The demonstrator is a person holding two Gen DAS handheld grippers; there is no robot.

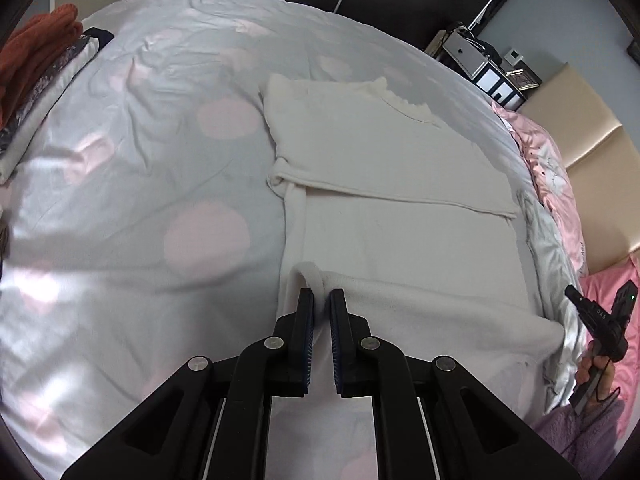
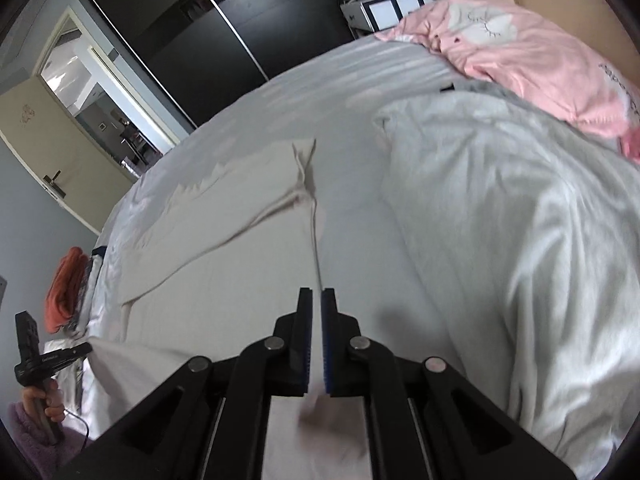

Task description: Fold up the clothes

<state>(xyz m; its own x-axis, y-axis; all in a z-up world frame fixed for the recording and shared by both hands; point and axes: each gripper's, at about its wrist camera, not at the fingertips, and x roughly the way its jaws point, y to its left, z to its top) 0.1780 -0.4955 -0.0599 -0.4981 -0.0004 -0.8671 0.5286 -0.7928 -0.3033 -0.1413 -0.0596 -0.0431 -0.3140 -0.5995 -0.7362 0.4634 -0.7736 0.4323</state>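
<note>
Across the bed (image 1: 120, 200), both grippers' fingers (image 1: 306, 312) seemingly pinch the cream sweater's (image 1: 400, 160) hem.

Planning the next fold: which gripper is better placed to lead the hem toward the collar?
Probably both, each pinching a corner. The left gripper grips a bunched hem corner of the cream sweater; the right gripper pinches its other edge, pulled taut.

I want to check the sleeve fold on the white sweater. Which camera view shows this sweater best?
The left wrist view shows the white sweater best: whole garment flat on the bed, scalloped collar, sleeve folded across. The left gripper pinches its hem. The right wrist view shows it obliquely, with only the edge in the right gripper.
</note>
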